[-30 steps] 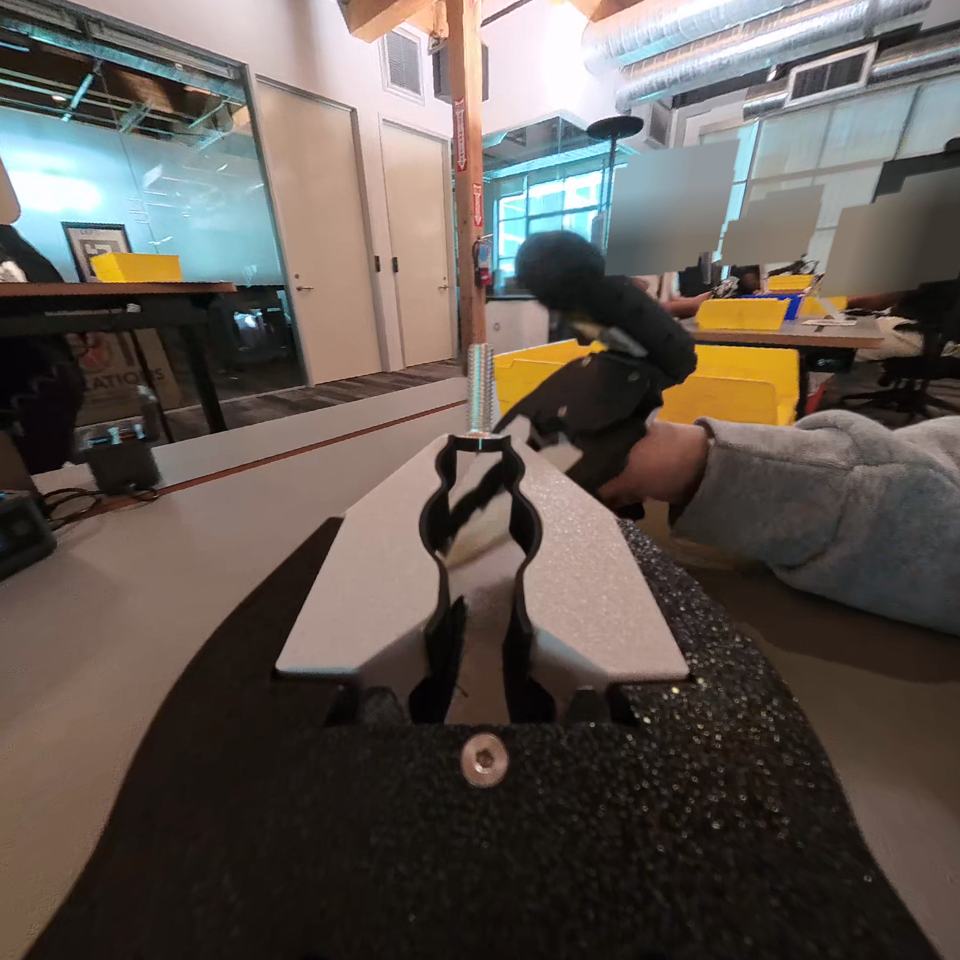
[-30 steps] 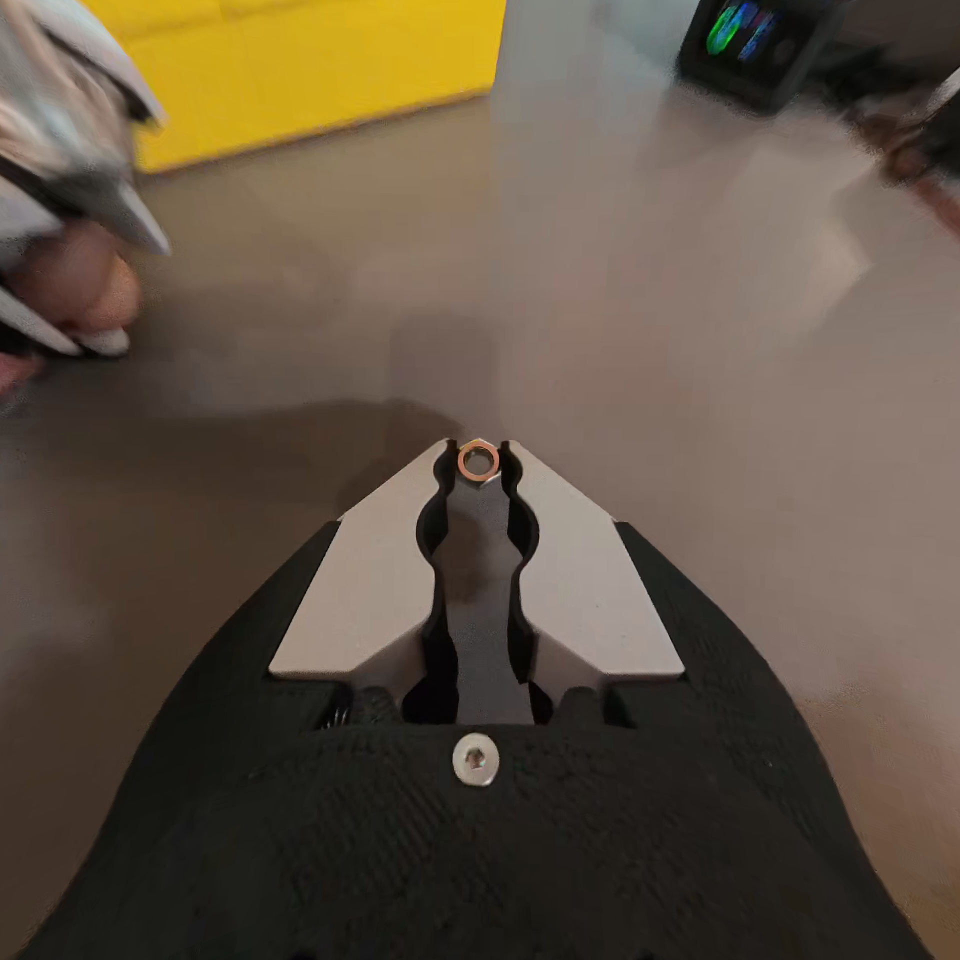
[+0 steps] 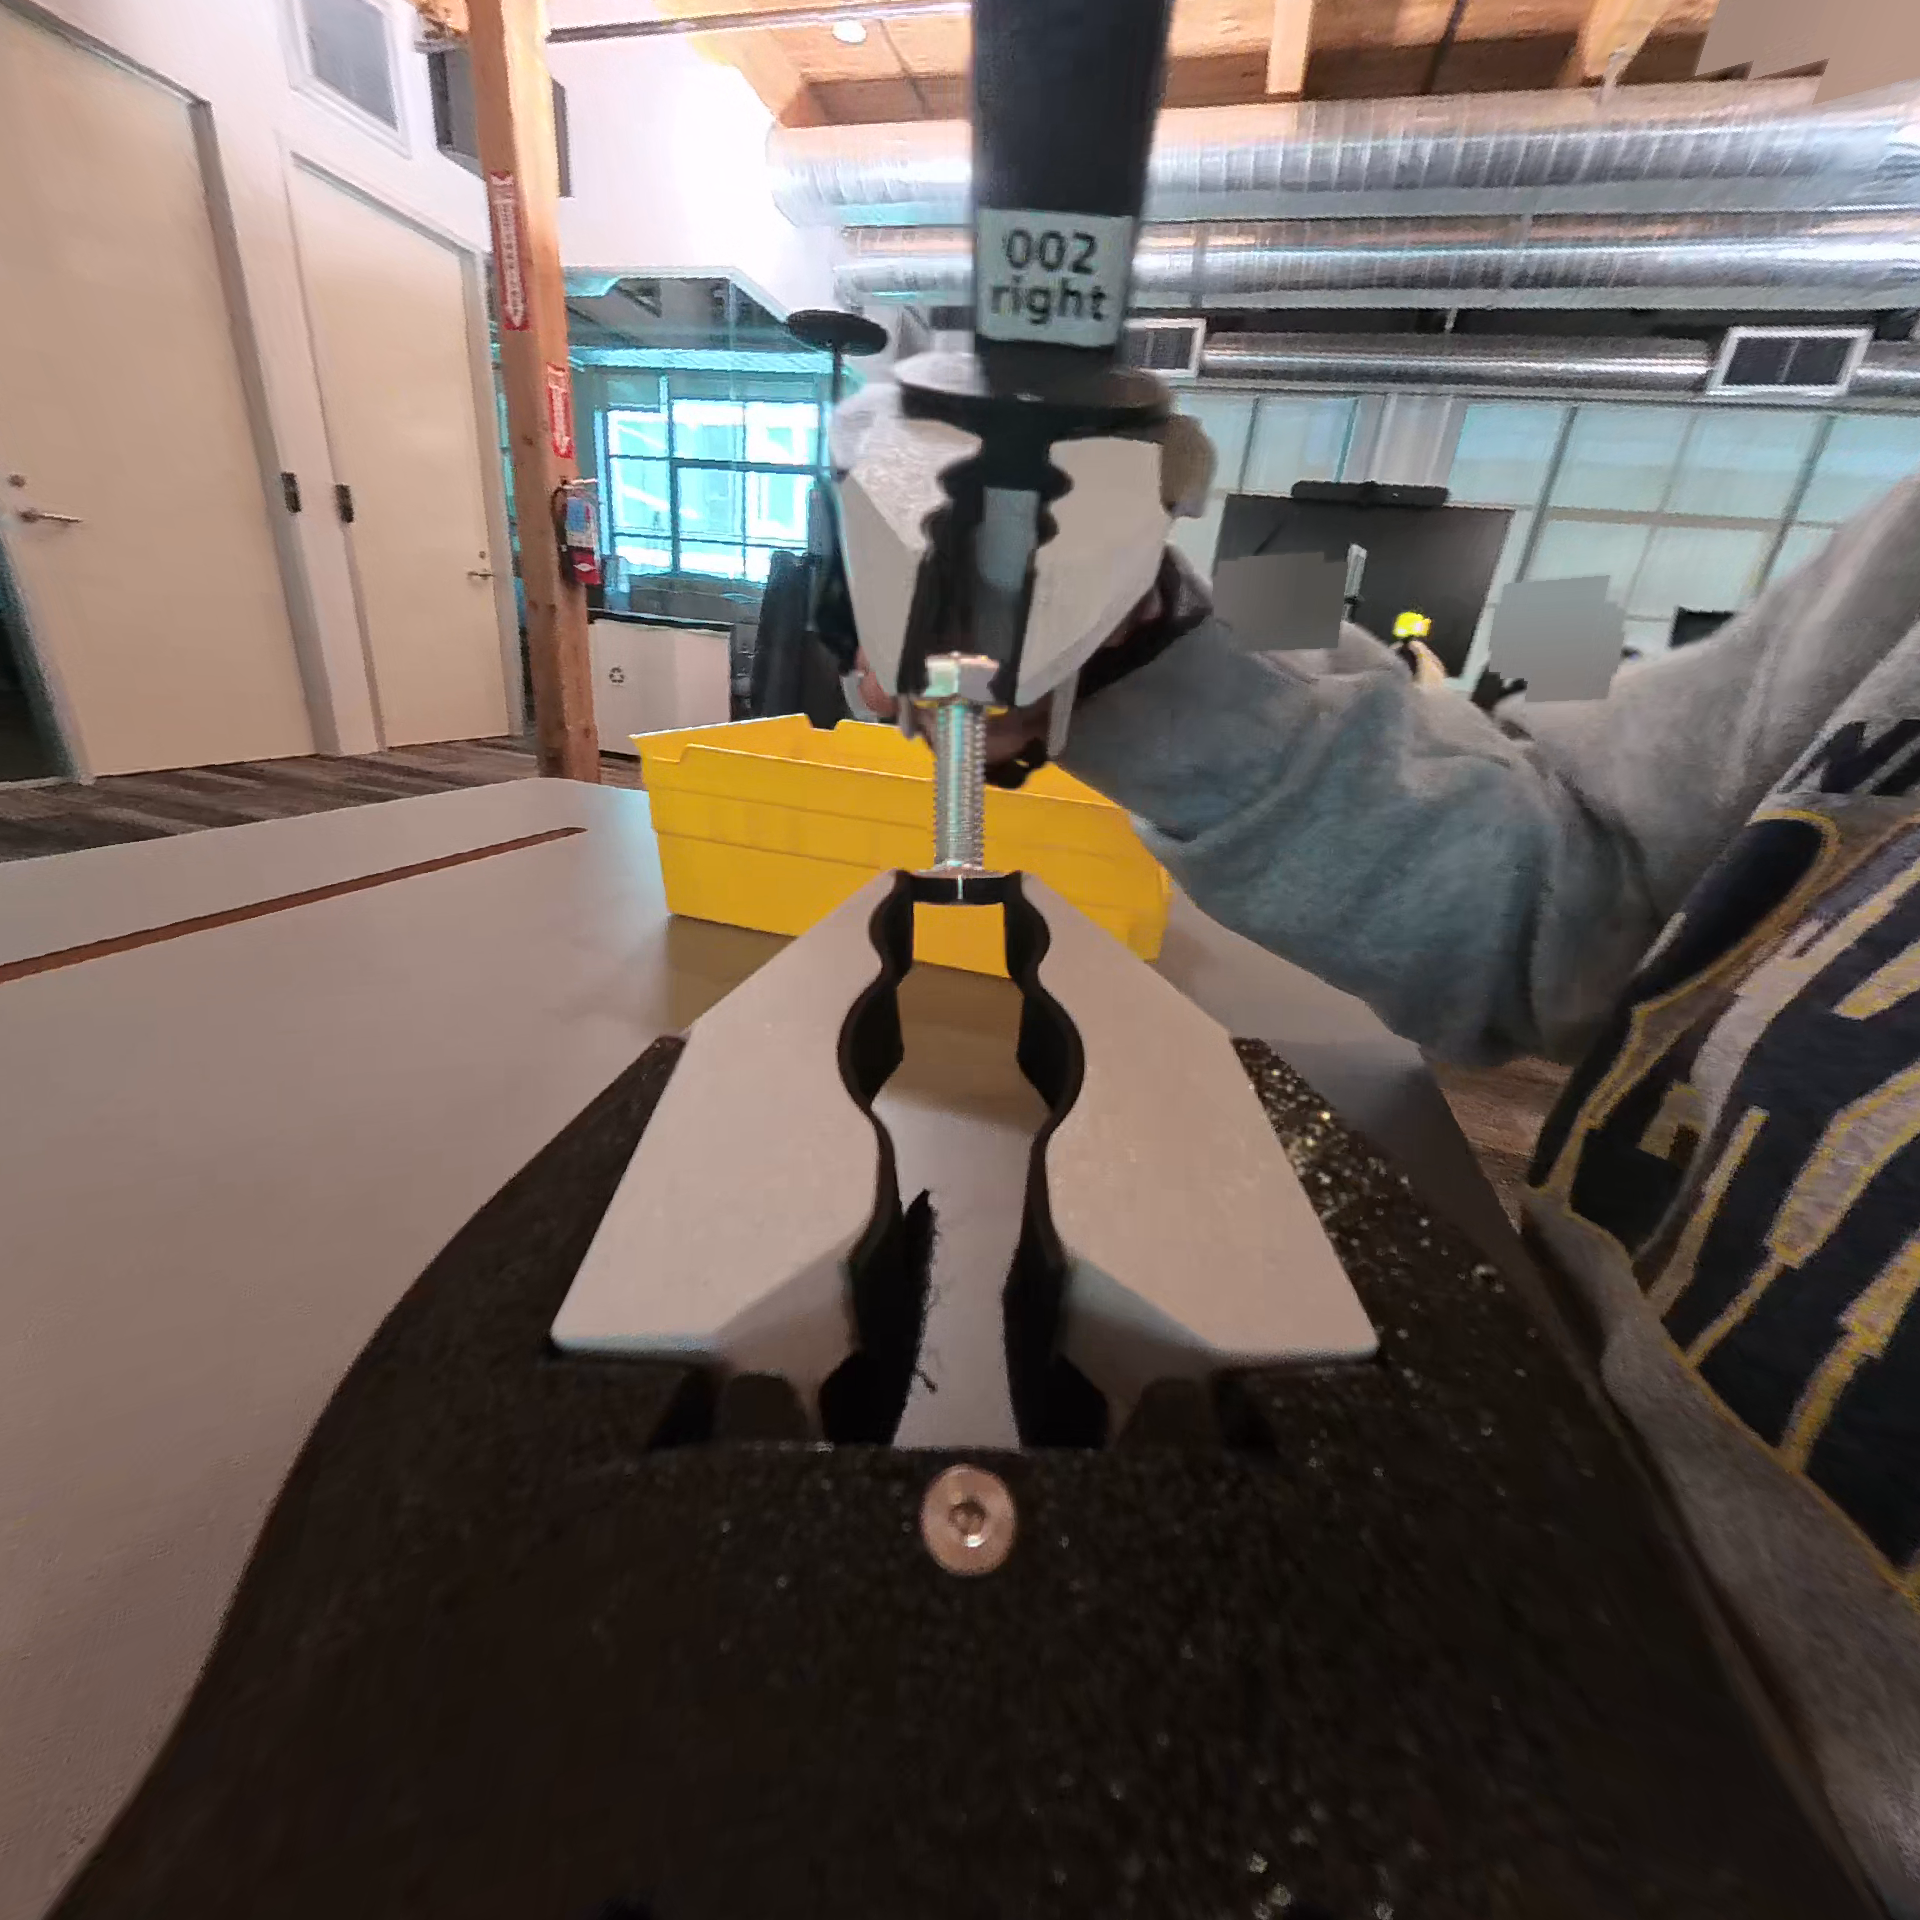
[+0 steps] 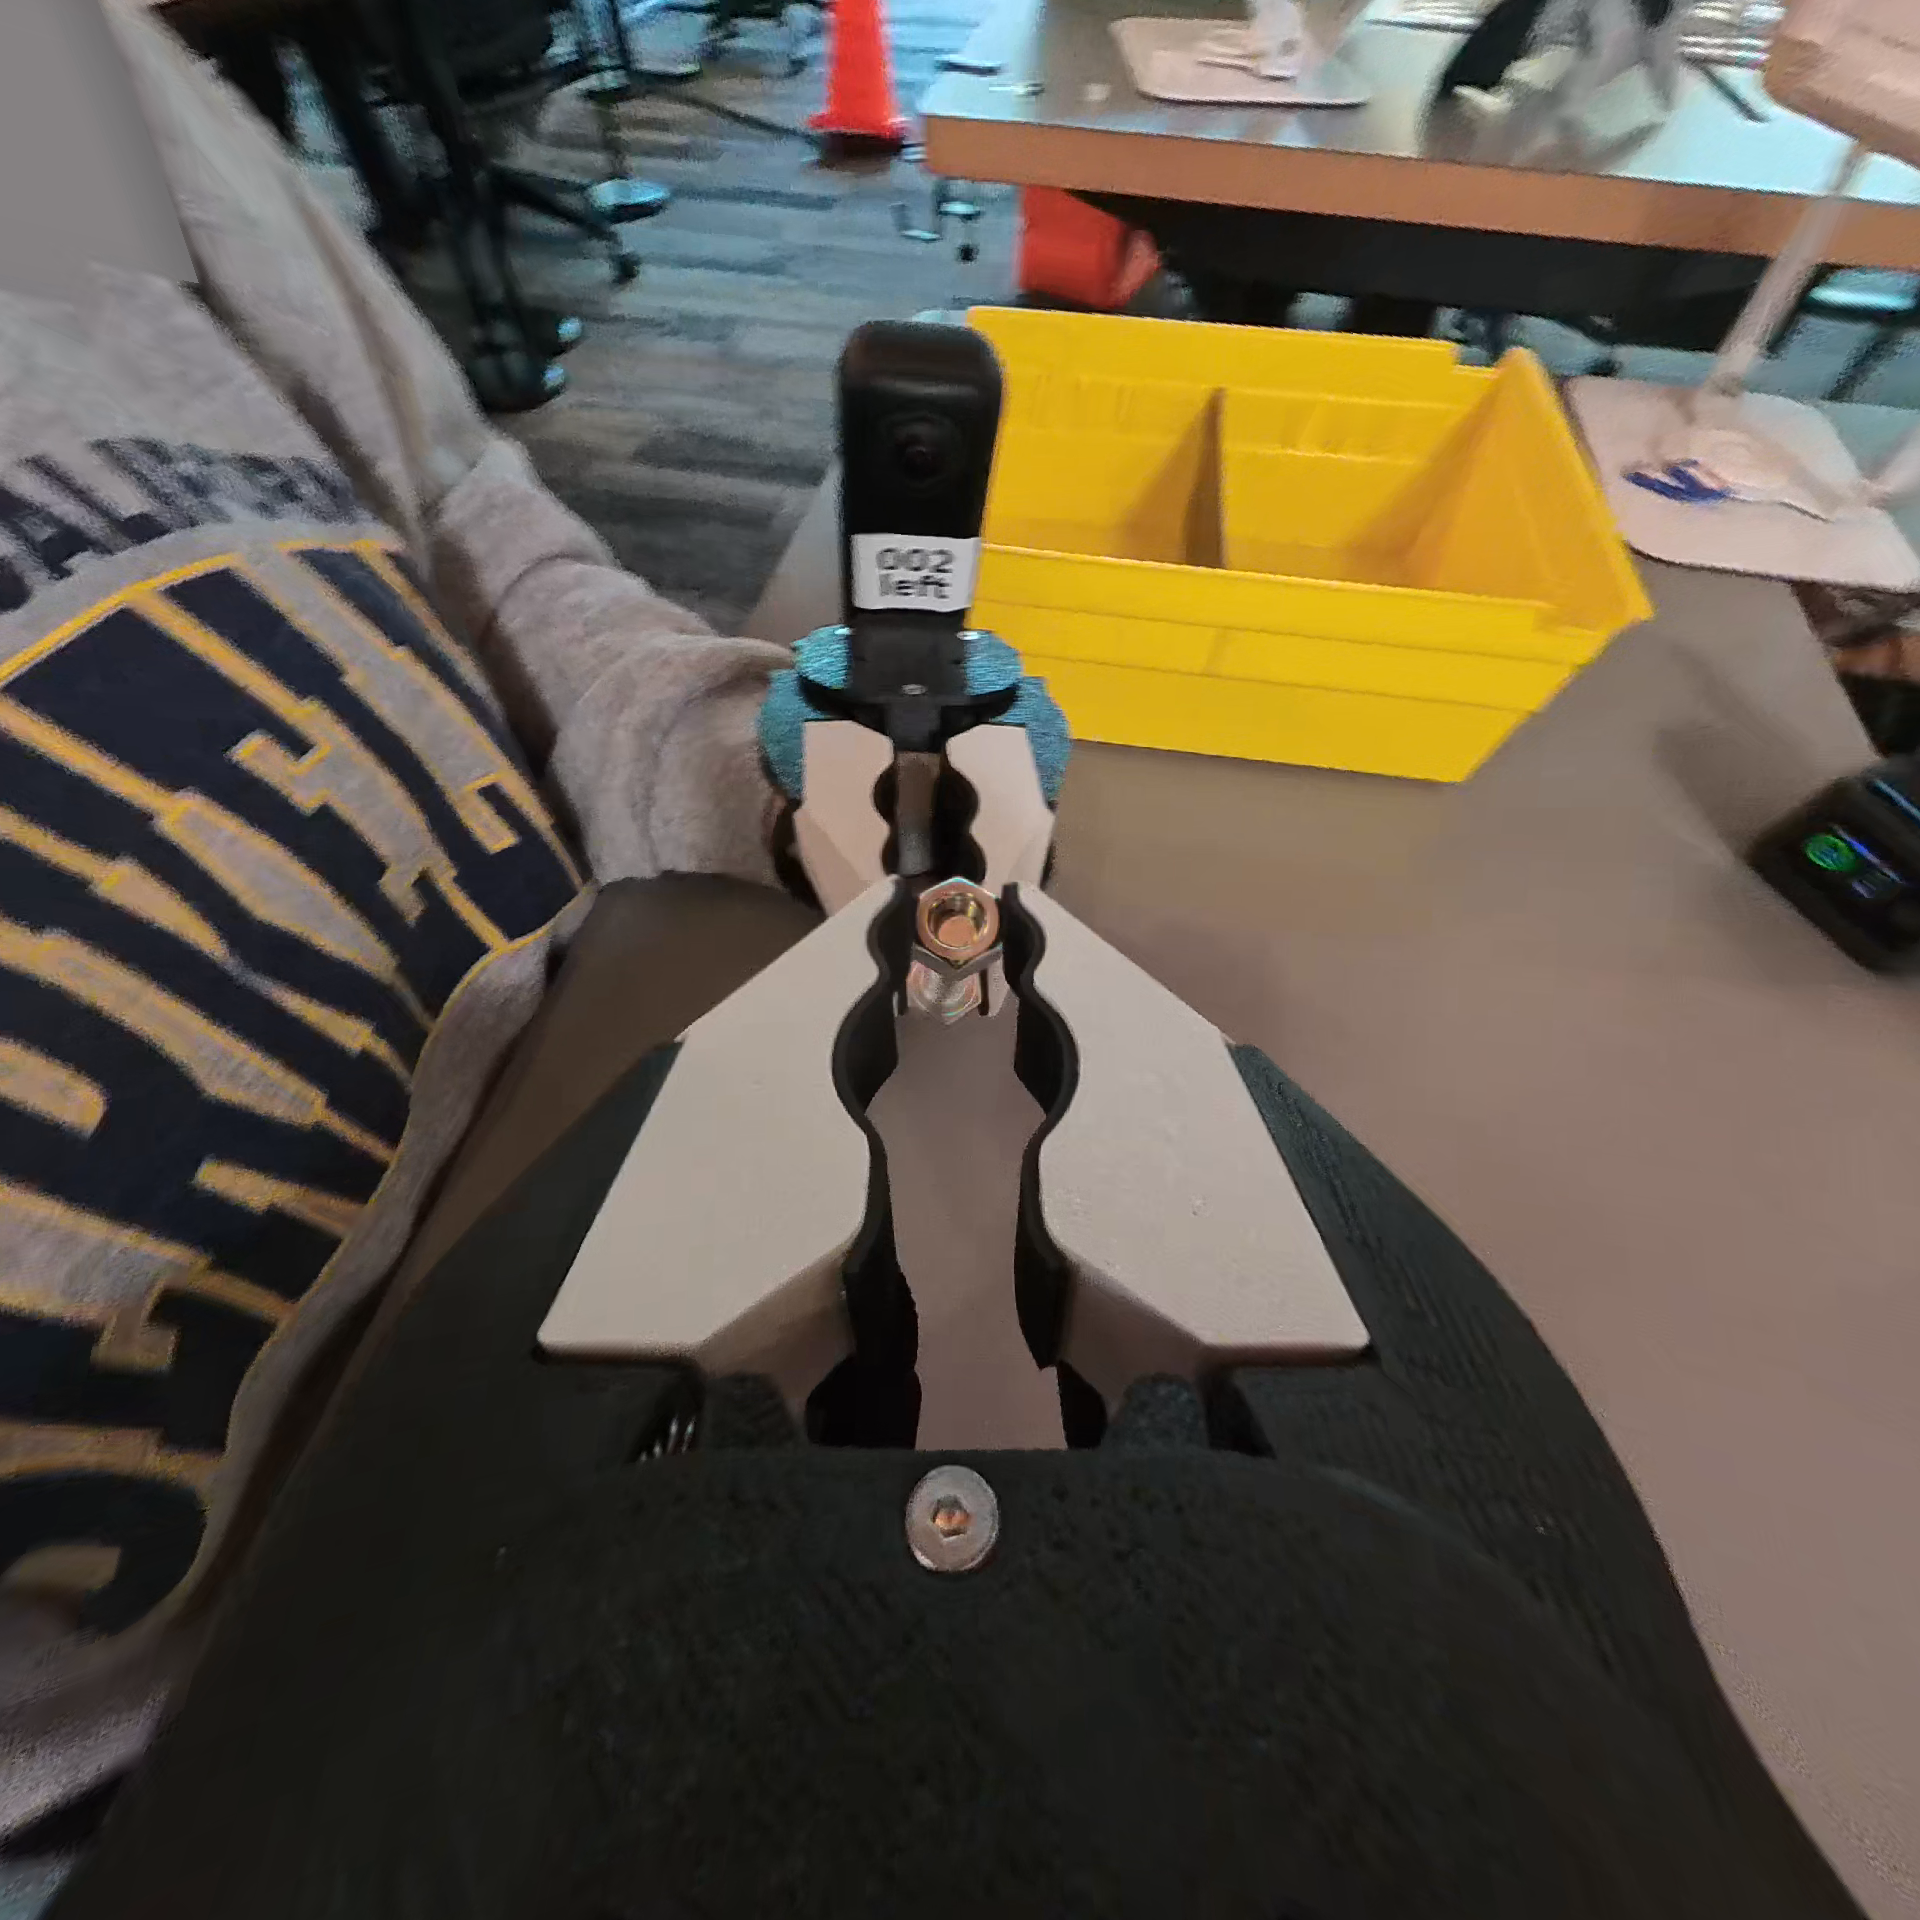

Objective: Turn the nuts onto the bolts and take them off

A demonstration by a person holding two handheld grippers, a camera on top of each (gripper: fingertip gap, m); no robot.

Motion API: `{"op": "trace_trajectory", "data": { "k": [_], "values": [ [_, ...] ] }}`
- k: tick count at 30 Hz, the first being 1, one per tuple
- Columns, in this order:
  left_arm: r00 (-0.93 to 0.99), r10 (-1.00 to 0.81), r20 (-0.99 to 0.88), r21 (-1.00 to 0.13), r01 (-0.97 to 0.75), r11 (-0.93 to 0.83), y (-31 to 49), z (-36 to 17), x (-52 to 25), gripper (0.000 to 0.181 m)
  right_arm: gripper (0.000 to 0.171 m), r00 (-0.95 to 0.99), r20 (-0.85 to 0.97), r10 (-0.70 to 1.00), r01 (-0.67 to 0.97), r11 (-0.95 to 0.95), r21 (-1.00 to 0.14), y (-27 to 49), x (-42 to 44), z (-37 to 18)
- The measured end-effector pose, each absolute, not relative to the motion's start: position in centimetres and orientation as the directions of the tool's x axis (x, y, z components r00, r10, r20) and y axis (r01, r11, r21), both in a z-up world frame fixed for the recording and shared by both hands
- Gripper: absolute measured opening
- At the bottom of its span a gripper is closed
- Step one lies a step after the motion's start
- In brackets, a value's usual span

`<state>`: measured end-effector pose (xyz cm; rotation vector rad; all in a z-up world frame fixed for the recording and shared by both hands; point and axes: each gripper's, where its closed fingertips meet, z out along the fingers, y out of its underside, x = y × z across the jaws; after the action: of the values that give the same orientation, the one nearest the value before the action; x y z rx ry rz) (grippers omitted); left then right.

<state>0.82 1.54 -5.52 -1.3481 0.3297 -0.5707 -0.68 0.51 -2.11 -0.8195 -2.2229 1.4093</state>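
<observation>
My left gripper (image 3: 958, 891) is shut on the head of a silver bolt (image 3: 956, 790) and holds it upright above the table. My right gripper (image 3: 961, 681) comes down from above, shut on a brass nut (image 4: 948, 923). The nut sits at the tip of the bolt's thread. In the right wrist view I look straight down through the nut at the bolt (image 4: 940, 1000). My right gripper (image 4: 948, 914) is directly over it. The left gripper's fingers (image 4: 831, 800) point toward me there. I cannot tell how far the nut is threaded on.
A yellow divided bin (image 4: 1299, 644) stands on the grey table (image 4: 1455, 1039) just behind the grippers, also seen in the left wrist view (image 3: 790, 821). A small black device (image 4: 1849, 873) sits at the right. The person's grey sweatshirt (image 4: 208, 831) is close on the left. Only a small space, under 4 cm, lies between the two pairs of fingers. From either gripper's tips it is about 40 centimetres to the small black device (image 4: 1849, 873).
My right gripper has carried the nut from over the bare table to the top of the bolt. My left gripper still holds the bolt upright and has turned toward the bin.
</observation>
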Motion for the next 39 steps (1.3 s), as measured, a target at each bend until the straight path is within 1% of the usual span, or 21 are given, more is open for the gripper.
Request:
{"op": "trace_trajectory", "data": {
  "k": [5, 7, 9, 15, 24, 29, 32, 36, 39],
  "values": [
    [0.854, -0.504, 0.125, -0.968, 0.216, 0.126, 1.9, -5.4, -0.3, 0.015, 0.016, -0.498, 0.004, 0.867, 0.305, 0.180, -0.935, 1.2, -2.4, -1.9],
    [0.856, -0.500, 0.130, -0.967, 0.221, 0.128, 2.0, -5.4, -0.5, 0.015, 0.016, -0.398, -0.002, 0.917, 0.296, 0.127, -0.947, 1.4, -2.6, -1.8],
    [0.857, -0.500, 0.126, -0.968, 0.218, 0.129, 2.0, -5.4, -0.4, 0.015, 0.016, -0.349, -0.015, 0.937, 0.280, 0.089, -0.956, 1.5, -2.6, -1.8],
    [0.856, -0.504, 0.118, -0.971, 0.206, 0.122, 2.1, -5.5, -0.2, 0.015, 0.015, -0.344, -0.043, 0.938, 0.270, 0.055, -0.961, 1.7, -2.4, -1.9],
    [0.858, -0.503, 0.107, -0.975, 0.190, 0.118, 2.2, -5.7, -0.1, 0.015, 0.015, -0.361, -0.065, 0.930, 0.297, 0.048, -0.954, 1.7, -2.3, -2.0],
    [0.866, -0.497, 0.052, -0.988, 0.119, 0.103, 2.4, -6.2, 0.6, 0.015, 0.015, -0.438, -0.054, 0.897, 0.374, 0.128, -0.919, 1.7, -1.5, -2.6],
    [0.875, -0.484, 0.026, -0.991, 0.086, 0.103, 2.5, -6.4, 0.7, 0.015, 0.016, -0.445, -0.092, 0.891, 0.420, 0.117, -0.900, 1.7, -1.3, -2.9],
    [0.899, -0.438, 0.024, -0.992, 0.075, 0.101, 2.7, -6.5, 0.1, 0.015, 0.016, -0.330, -0.153, 0.931, 0.446, 0.011, -0.895, 2.1, -2.0, -3.0],
    [0.907, -0.420, 0.036, -0.991, 0.085, 0.099, 2.9, -6.5, -0.2, 0.015, 0.016, -0.216, -0.139, 0.966, 0.412, -0.038, -0.910, 2.4, -2.5, -2.9]
  ]
}}
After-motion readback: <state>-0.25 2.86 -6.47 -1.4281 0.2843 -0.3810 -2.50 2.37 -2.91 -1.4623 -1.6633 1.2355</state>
